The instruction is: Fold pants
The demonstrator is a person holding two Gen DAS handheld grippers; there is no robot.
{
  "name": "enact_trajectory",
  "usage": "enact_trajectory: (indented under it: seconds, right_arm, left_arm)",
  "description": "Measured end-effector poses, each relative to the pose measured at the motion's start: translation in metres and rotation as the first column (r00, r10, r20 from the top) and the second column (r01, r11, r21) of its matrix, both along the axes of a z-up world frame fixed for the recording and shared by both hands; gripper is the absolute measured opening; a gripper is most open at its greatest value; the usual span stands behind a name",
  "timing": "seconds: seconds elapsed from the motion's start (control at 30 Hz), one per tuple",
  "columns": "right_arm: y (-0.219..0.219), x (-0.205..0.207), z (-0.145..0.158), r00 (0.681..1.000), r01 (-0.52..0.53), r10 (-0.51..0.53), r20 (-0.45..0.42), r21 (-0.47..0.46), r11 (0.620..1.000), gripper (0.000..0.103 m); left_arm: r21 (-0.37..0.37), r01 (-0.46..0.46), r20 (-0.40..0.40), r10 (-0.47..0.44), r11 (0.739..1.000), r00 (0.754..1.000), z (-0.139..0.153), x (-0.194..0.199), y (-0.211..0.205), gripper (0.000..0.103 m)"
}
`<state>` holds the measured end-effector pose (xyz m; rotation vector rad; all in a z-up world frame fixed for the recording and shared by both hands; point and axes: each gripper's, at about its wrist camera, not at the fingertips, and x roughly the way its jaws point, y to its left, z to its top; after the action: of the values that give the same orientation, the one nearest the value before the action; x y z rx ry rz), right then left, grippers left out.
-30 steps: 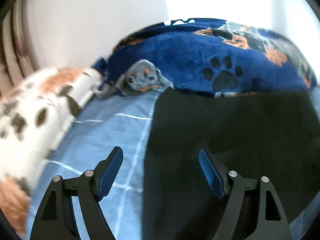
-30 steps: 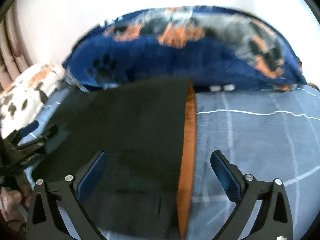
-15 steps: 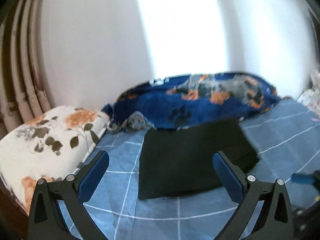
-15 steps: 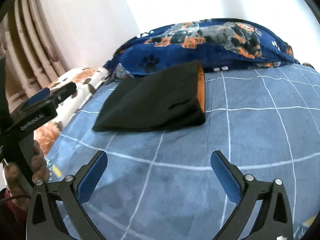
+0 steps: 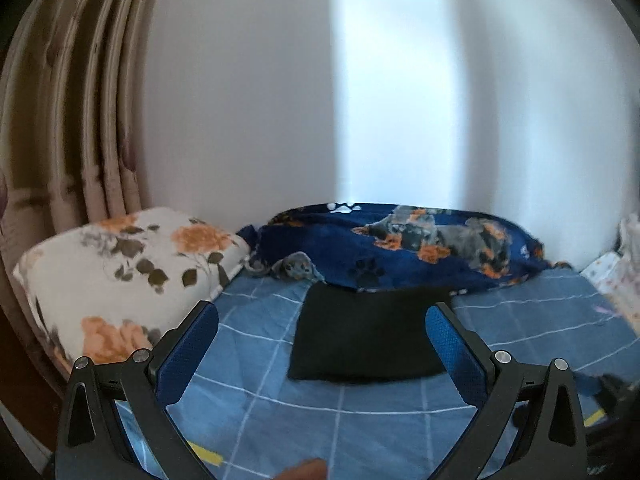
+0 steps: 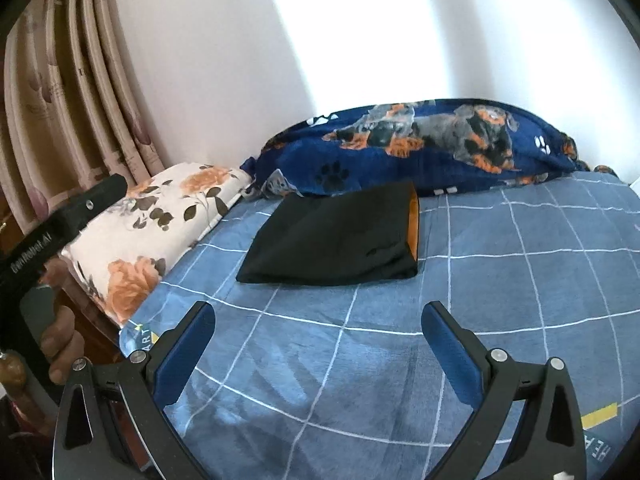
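Near the bed's far edge, your folded black pants with orange lining [image 6: 332, 236] lie on the blue checked sheet [image 6: 500, 280]. Both grippers, left [image 5: 322, 344] reading "GenRobot.AI", right [image 6: 318, 340], gape wide, empty.

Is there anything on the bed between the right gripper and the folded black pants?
Nothing visible. Only bare blue checked sheet lies between the open right gripper and the folded pants. The floral pillow sits off to the left, the dog-print blanket behind the pants.

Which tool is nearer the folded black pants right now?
Roughly equal. The left tool faces the folded black pants head-on; the right tool sits back toward their orange-lined end; neither touches.
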<state>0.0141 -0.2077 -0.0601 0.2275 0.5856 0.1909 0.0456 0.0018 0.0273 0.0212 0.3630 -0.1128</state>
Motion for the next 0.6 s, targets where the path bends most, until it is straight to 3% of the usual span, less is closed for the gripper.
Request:
enact_trajectory:
  seconds: [0.3, 0.6]
  right_arm:
    - [0.008, -0.022, 0.016, 0.999, 0.005, -0.004, 0.033, -0.023, 1.0, 0.102]
    - [0.017, -0.04, 0.033, 0.997, 0.022, -0.018, 0.071, -0.063, 0.998, 0.102]
  left_arm:
    - [0.032, 0.055, 0.07, -0.057, 0.998, 0.996, 0.023, -0.033, -0.001, 0.103]
    - [0.027, 0.12, 0.079, -0.122, 0.992, 0.989, 0.031, -0.048, -0.007, 0.103]
